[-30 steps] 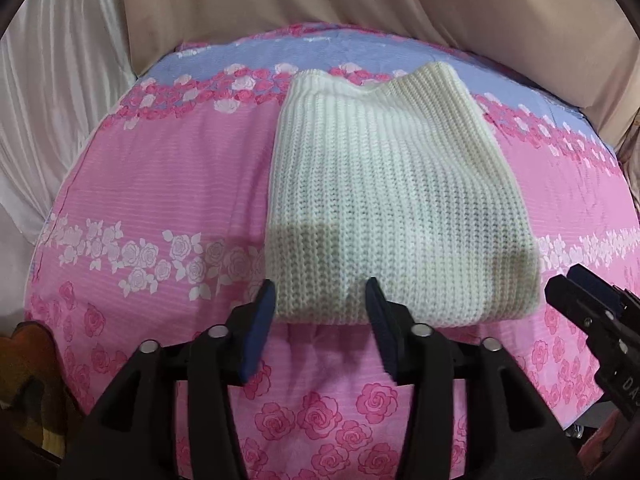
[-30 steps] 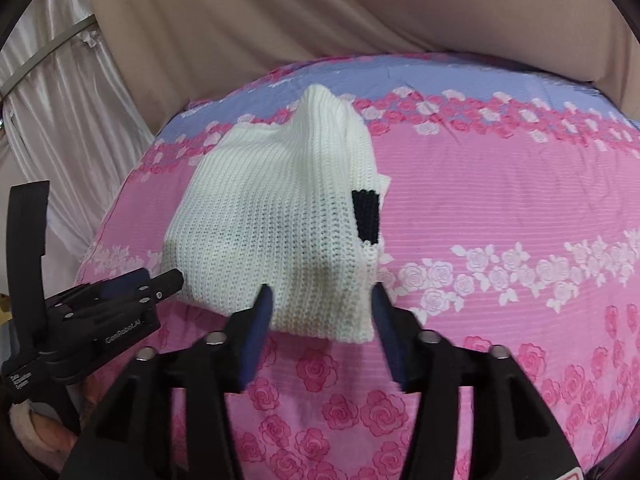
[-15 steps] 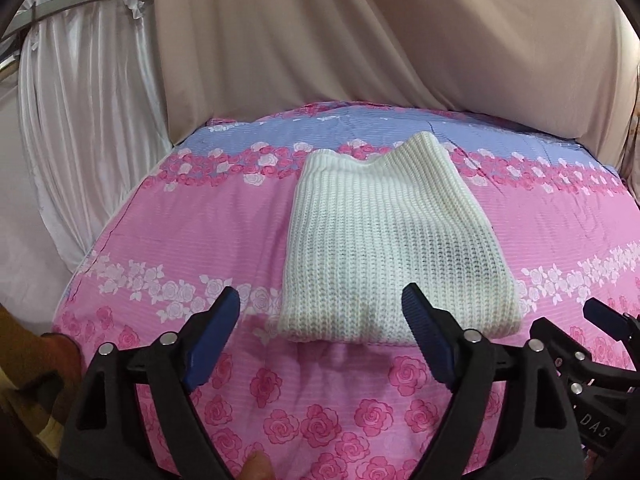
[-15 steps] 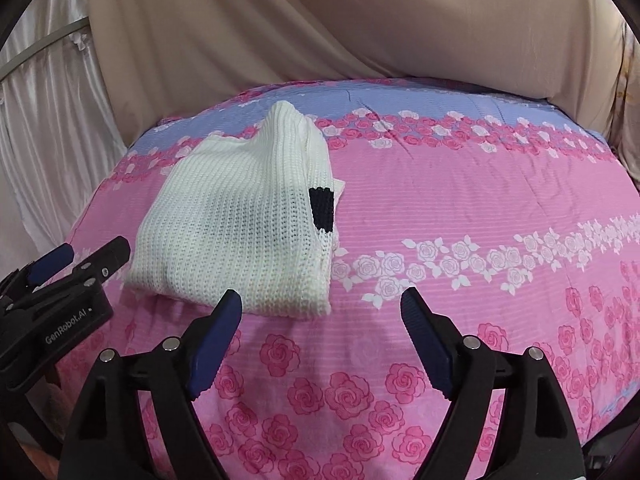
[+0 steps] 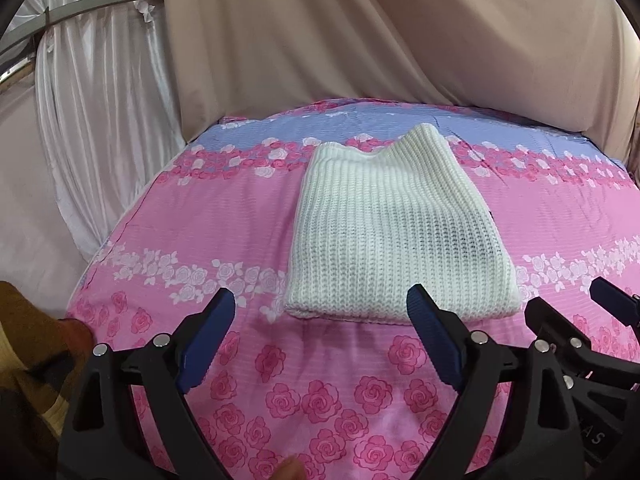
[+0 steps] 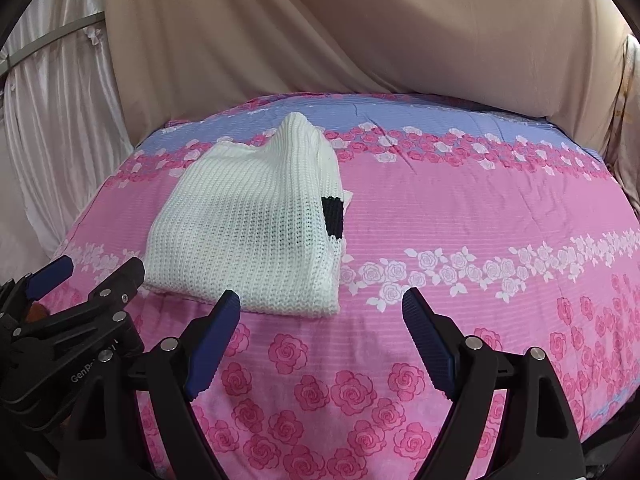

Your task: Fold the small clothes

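Since a second ago you have pulled both grippers back and a little up from the near edge of the knit, and both sets of jaws have spread from about half way to wide. Your left gripper (image 5: pixel 322 336) is released, its jaws opening a touch more at this moment, with nothing between them; only the rose print of the bedsheet (image 5: pixel 192 216) shows in the gap. Your right gripper (image 6: pixel 322 336) is released as well, jaws wide and holding nothing.

There is one garment: a single white knitted sweater (image 5: pixel 396 236), folded into a compact block and lying flat on the sheet, toward the far middle of the bed. Its near folded edge lies just beyond your left gripper's fingertips, not touching them. From the right wrist view the sweater (image 6: pixel 256 224) sits ahead and to the left, and one black patch (image 6: pixel 333 217) shows on its right side.

You have two grippers in play, each with two blue-padded fingers (image 5: pixel 208 344). In the left view, the right gripper's tip pokes in at the lower right edge; in the right view, the left gripper sits at the lower left.

Behind the bed hang two drapes: one beige cloth (image 5: pixel 360 40) and one white satin curtain (image 5: pixel 100 92). A mustard-coloured sleeve (image 5: pixel 28 344) shows at the lower left.
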`<state>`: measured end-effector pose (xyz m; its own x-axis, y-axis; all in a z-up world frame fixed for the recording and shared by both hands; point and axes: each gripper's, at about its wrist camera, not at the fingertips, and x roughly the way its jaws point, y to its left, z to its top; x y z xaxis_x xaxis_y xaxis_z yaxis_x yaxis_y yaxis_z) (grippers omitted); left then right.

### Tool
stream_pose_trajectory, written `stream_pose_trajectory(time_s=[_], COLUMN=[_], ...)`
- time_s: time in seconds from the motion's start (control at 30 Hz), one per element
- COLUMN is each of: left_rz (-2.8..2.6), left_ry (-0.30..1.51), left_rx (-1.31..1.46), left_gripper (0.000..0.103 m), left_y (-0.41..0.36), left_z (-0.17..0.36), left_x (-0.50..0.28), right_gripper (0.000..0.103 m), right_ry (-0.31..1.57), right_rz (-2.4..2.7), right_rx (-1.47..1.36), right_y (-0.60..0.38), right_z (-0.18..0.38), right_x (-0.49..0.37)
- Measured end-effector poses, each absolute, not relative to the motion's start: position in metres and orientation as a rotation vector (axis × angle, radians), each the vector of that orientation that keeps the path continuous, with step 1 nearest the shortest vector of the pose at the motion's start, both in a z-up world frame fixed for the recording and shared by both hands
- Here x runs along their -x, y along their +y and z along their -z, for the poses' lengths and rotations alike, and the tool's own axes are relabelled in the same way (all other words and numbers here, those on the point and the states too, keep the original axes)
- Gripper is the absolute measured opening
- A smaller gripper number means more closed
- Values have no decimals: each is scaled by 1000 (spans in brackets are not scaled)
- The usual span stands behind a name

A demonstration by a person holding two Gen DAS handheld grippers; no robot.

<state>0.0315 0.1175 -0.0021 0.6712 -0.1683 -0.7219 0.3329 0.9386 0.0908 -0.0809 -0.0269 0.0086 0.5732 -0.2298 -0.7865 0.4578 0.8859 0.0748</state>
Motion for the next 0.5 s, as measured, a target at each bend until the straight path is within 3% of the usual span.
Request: stream_pose_trajectory(time_s=[0.5], left_rz=[317], left_ry=[789], left_rx=[-193], left_gripper=[87], left_y=[116], left_z=[-5], left_x=[-26], right_gripper=[81], right_ry=[850], right_rz=[432], right_rx=[-310], right_y=[-31], right_z=[-15], right_x=[92])
